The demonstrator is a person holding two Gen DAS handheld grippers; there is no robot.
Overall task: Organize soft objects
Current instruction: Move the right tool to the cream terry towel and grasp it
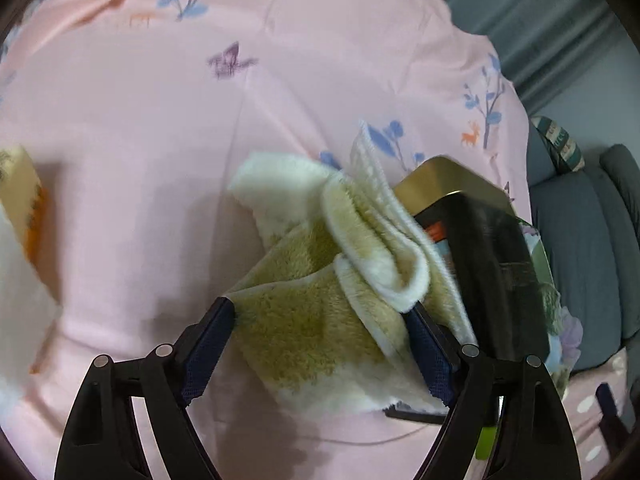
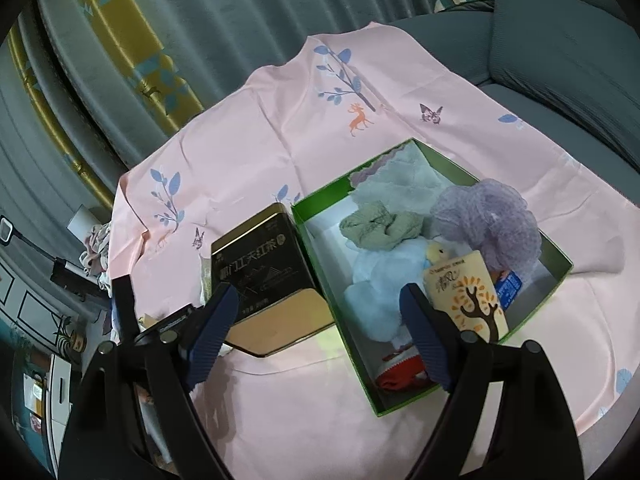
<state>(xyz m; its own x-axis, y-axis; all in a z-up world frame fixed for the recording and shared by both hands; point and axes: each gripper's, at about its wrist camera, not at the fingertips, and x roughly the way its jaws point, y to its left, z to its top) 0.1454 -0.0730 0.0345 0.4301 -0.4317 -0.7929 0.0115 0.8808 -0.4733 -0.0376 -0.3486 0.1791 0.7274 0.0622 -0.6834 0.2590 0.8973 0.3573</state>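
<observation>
Our left fingers (image 1: 430, 352) stand wide apart with a fluffy cream-and-tan towel (image 1: 320, 280) bunched between them; the cloth touches both pads, yet we cannot tell whether it is pinched or only draped there. The left gripper (image 1: 320, 344) is tilted down toward the pink printed cloth (image 1: 160, 120) that covers the surface, and just beyond its right finger we see a black-and-gold rectangular tea tin (image 1: 480, 240), partly hidden by the towel.

Our right gripper (image 2: 320, 328) hangs above the surface with its fingers spread and nothing between them. Ahead of its left finger lies the tea tin (image 2: 264, 276); ahead of its right finger sits the green open cardboard box (image 2: 560, 264).

We judge the sorting well under way. The box already holds a pale grey towel (image 2: 408, 172), an olive crumpled cloth (image 2: 380, 228), a lilac mesh bath puff (image 2: 488, 216), a light blue plush piece (image 2: 380, 284), a cream tissue pack printed with a tree (image 2: 468, 296) and something red (image 2: 400, 376) at the near end. The cream-and-tan towel is not yet in it, so it looks like the item in hand. At the far left of the left view another cream and orange soft thing (image 1: 24, 208) lies on the cloth, too blurred to name; it may be left as well.
</observation>
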